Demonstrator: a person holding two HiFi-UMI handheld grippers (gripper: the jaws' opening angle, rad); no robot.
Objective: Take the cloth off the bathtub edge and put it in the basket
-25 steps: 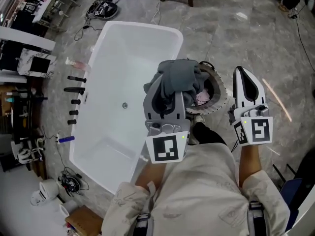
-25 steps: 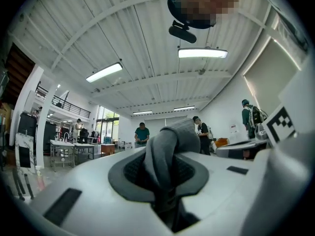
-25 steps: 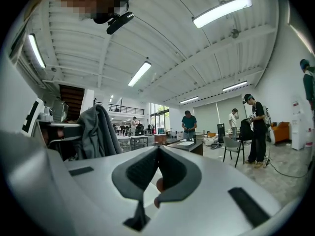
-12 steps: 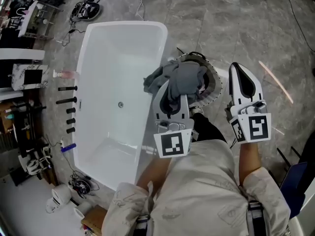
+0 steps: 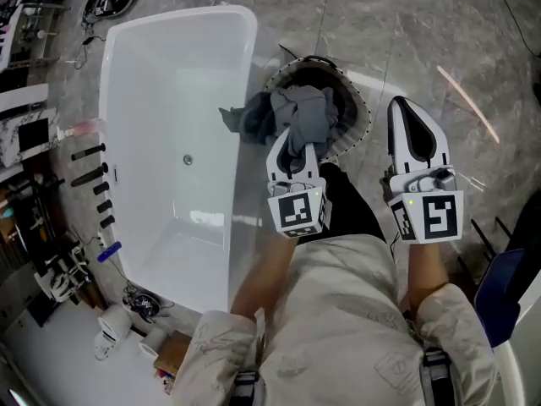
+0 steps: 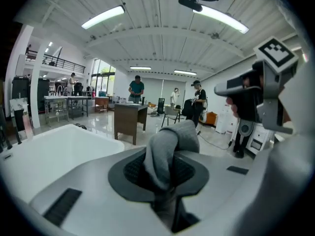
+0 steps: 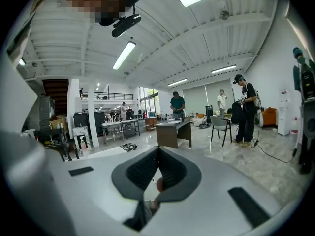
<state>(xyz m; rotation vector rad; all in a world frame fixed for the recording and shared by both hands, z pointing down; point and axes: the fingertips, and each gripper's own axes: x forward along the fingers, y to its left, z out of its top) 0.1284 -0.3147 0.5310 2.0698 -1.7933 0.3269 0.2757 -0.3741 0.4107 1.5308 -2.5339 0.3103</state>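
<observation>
In the head view my left gripper (image 5: 292, 142) is shut on a grey cloth (image 5: 300, 112). The bunched cloth hangs over the left part of the round basket (image 5: 359, 112), and one corner trails toward the rim of the white bathtub (image 5: 241, 83). In the left gripper view the cloth (image 6: 165, 149) is folded over and pinched between the dark pads (image 6: 189, 171). To the right of the basket my right gripper (image 5: 410, 112) is shut with nothing in it. Its tips meet in the right gripper view (image 7: 157, 154).
Black tap fittings (image 5: 93, 184) line the tub's far left side, with cables and gear on the floor beyond. The person's dark trouser leg (image 5: 342, 205) is just below the basket. A brown desk (image 6: 129, 119) and several standing people are across the hall.
The left gripper has carried the cloth away from the tub edge and further over the basket. The right gripper has kept its place beside the basket.
</observation>
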